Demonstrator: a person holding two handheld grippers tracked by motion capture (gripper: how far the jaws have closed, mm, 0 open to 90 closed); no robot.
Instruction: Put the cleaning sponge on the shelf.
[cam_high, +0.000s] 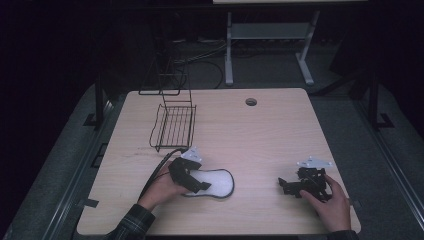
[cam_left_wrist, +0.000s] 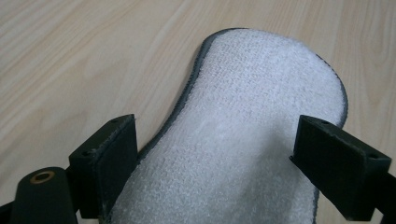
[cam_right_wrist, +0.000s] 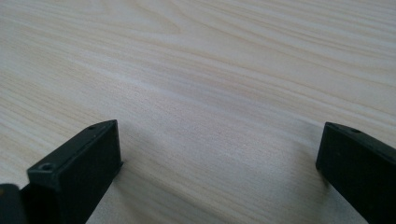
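Two grippers on the table | left gripper stood wide, straddling the white insole near the front edge, pads not pressing | right gripper wide over bare wood | advice: lower squarely, pinch the insole's narrow waist, avoid dragging it.

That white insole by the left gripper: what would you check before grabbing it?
1. Left gripper jaws open wide: ok.
2. White insole lies between them: ok.
3. Pads press on it: not ok, both stand apart.
4. Insole flat on table: ok.
5. Right gripper open, away from the insole: ok.
6. Wire rack out of the way: ok.
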